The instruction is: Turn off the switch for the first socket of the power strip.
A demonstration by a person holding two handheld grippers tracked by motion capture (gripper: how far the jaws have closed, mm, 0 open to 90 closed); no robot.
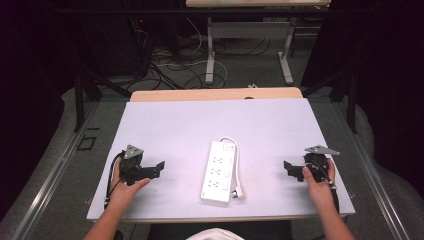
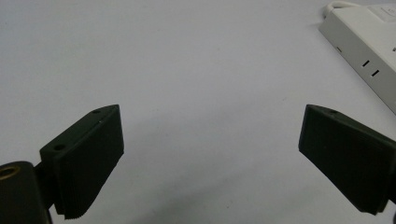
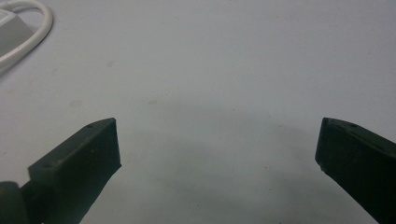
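**Power strip between both grippers, untouched**

Power strip (image 1: 218, 171) is lying mid-table. Left gripper (image 1: 159, 168) is sitting at its 9 o'clock, jaws spread wide, gripping nothing. Right gripper (image 1: 288, 167) is sitting at 3 o'clock, jaws likewise apart. Both well apart from it.

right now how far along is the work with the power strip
Nothing looks done yet. The power strip lies flat mid-table, its cord looped beside it and the plug loose near its front corner. The left gripper and right gripper rest open on either side, apart from it. The reach, the grasp and all handling remain.
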